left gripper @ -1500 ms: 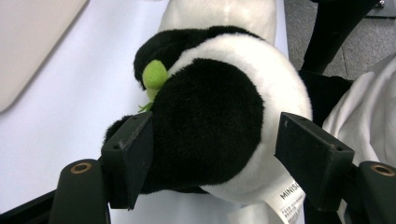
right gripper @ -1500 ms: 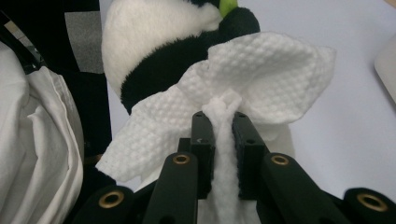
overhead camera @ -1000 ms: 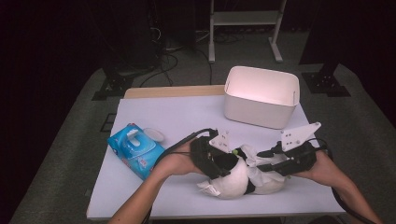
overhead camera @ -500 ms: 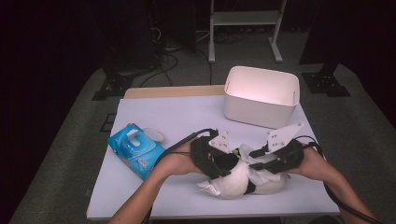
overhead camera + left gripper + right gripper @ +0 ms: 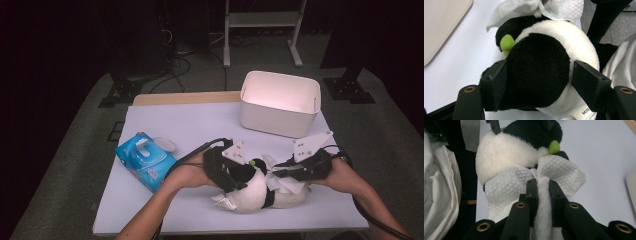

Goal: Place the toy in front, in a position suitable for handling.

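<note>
Gripping plush penguin [image 5: 541,72]: left claw [image 5: 539,80] | right claw [image 5: 543,192], just closing, pinching wipe [image 5: 559,170]

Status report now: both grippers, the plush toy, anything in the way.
Left gripper clamped on plush penguin. Right gripper just closed, pinching white wipe against the penguin. Wipes pack and bin stand apart, nothing blocking.

Right tool [image 5: 543,185] pinched on a bunched fold of white dimpled paper towel [image 5: 524,182], jaws just closed in on it. Towel draped against the black-and-white plush penguin [image 5: 506,150], lying on the pale table [image 5: 599,152], green beak [image 5: 554,147] just above the towel. White cloth [image 5: 439,190] at the left edge.
</note>
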### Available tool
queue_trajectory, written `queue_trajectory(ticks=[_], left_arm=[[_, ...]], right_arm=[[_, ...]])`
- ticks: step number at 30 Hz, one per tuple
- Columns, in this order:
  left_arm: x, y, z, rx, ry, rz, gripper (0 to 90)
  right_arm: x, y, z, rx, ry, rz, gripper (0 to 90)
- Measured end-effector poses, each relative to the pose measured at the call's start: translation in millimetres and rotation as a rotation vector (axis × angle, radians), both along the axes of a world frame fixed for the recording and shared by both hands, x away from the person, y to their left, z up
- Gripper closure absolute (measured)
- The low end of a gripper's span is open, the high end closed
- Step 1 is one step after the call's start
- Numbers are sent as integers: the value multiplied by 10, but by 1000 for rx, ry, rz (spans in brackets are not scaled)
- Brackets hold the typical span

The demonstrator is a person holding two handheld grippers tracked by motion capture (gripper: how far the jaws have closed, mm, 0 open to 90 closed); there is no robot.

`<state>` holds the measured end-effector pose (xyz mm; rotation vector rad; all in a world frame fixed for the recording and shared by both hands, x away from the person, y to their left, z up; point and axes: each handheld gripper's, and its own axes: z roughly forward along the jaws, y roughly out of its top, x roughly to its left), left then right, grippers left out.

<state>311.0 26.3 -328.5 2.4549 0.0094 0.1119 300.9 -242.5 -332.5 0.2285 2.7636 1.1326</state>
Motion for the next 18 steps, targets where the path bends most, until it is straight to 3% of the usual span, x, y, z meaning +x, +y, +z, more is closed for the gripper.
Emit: queue_trajectory(ticks=[8, 18], left_arm=[[57, 28, -22, -29, 19, 2, 293], [62, 13, -12, -22, 12, -4, 293]], right_arm=[[-21, -431, -58, 72, 32, -108, 802], [-100, -776, -204, 142, 74, -175, 802]])
